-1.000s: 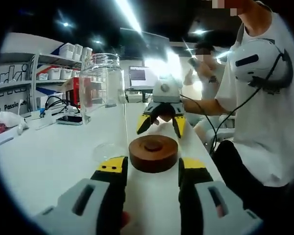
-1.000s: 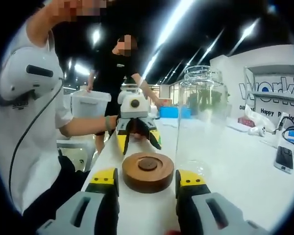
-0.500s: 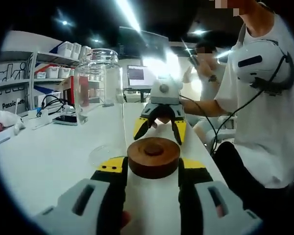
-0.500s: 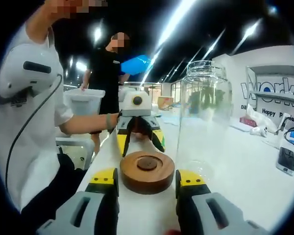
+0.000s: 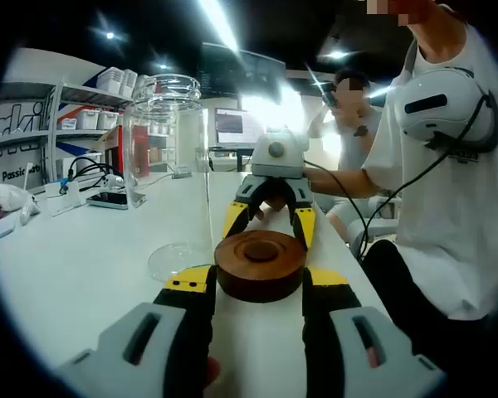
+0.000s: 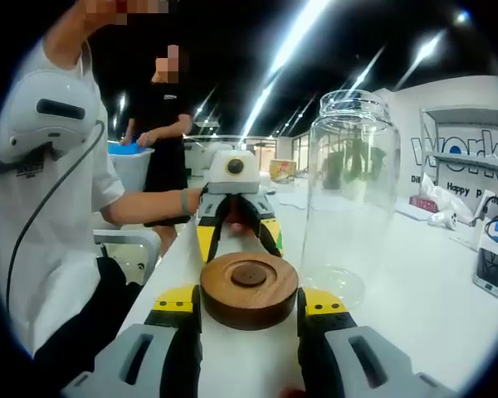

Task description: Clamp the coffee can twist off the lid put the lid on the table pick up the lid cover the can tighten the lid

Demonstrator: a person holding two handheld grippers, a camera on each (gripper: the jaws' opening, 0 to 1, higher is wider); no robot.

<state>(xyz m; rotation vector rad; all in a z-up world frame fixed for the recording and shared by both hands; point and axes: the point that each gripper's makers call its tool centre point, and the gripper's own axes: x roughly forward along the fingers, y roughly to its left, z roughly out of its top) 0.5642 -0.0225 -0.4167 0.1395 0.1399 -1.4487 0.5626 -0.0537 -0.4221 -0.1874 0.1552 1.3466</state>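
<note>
At the bottom of the left gripper view, the left gripper is seen with its yellow-tipped jaws spread, one on each side of the wooden lid, which lies flat on the white table at the centre of the frame; whether the tips touch the lid's sides cannot be told, and no grasp is shown. The same arrangement is seen at the bottom of the right gripper view, where the right gripper is held with its jaws parted at either side of the lid, contact again being uncertain. Just beyond the lid in the left gripper view, the right gripper is seen facing the camera with its jaws apart, and in the right gripper view the left gripper is met in the same way, above the lid. The glass can is stood upright and uncovered on the table, left of centre in the left gripper view and right of centre in the right gripper view, just beside the lid. A phone and shelves are found at the far left of the left gripper view.
</note>
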